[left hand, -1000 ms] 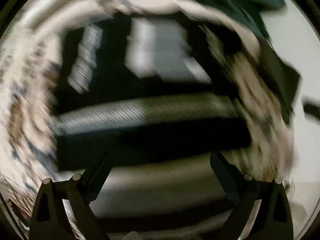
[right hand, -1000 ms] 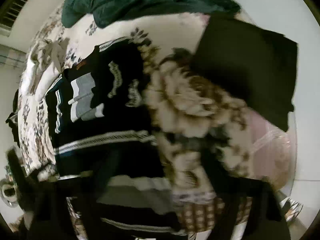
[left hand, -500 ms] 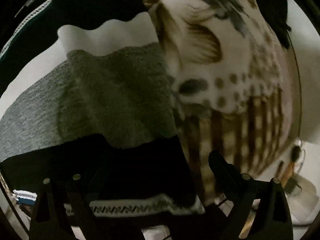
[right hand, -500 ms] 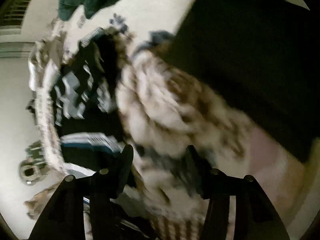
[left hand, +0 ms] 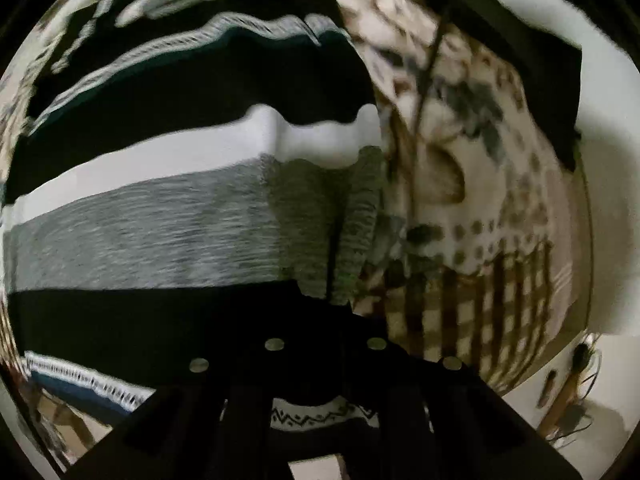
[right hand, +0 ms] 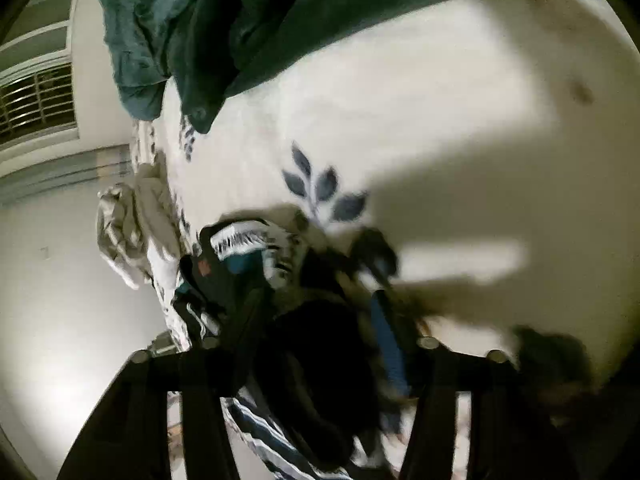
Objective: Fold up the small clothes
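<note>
Black, white and grey striped sweater (left hand: 168,216) spreads from 9 to 12 o'clock on the floral bedspread (left hand: 472,168) | left gripper (left hand: 326,320) pinched on its dark hem at 6 o'clock | right gripper (right hand: 320,320) grips bunched sweater fabric (blurred) | green blanket (right hand: 192,40) at 11 o'clock

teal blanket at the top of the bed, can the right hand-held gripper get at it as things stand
Probably not right away: the right hand-held gripper seems occupied with the dark striped garment, though bare bedsheet lies between it and the teal blanket.
</note>
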`<state>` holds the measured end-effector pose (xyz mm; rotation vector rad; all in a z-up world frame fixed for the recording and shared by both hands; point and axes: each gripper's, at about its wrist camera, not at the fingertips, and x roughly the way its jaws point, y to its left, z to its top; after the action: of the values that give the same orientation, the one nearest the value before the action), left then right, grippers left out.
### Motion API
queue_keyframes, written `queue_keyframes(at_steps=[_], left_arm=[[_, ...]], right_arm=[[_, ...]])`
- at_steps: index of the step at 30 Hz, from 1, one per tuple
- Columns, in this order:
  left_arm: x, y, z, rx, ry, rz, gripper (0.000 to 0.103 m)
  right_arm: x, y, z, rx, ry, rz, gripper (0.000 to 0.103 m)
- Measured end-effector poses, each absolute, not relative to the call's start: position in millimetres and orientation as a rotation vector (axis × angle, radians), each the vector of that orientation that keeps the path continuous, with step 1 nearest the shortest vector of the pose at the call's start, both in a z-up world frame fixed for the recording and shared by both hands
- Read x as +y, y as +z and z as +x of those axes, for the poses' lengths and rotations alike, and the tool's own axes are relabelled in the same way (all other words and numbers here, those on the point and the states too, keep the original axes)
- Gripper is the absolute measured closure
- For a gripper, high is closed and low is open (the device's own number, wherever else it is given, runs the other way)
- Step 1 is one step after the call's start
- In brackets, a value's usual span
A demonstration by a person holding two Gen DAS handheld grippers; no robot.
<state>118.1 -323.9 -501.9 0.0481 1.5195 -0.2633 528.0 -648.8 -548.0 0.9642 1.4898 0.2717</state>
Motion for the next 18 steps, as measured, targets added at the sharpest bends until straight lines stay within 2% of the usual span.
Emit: queue_keyframes(at_steps=[1, 7, 12, 18], left_arm=[[-317.1, -493.2, 117.6, 1.512, -0.248, 0.013, 0.096], [-253.4, -437.8, 124.1, 1.413, -0.159, -0.149, 0.096], [-188.0, -409.3, 129.9, 1.334, -0.073, -0.258, 0.096], [-104.8, -412.9, 125.3, 1.322, 0.020, -0.301, 0.096]], right_arm=[[-644.0, -546.9, 531.4, 1.490, 0.262, 0.951, 0.094], [-624.5, -512.8, 539.5, 1.490, 0.192, 0.820, 0.096], [-589.6, -452.4, 548.0, 1.479, 0.208, 0.710, 0.098], [-472.0, -377.7, 565.3, 1.429, 0.297, 0.583, 0.099]])
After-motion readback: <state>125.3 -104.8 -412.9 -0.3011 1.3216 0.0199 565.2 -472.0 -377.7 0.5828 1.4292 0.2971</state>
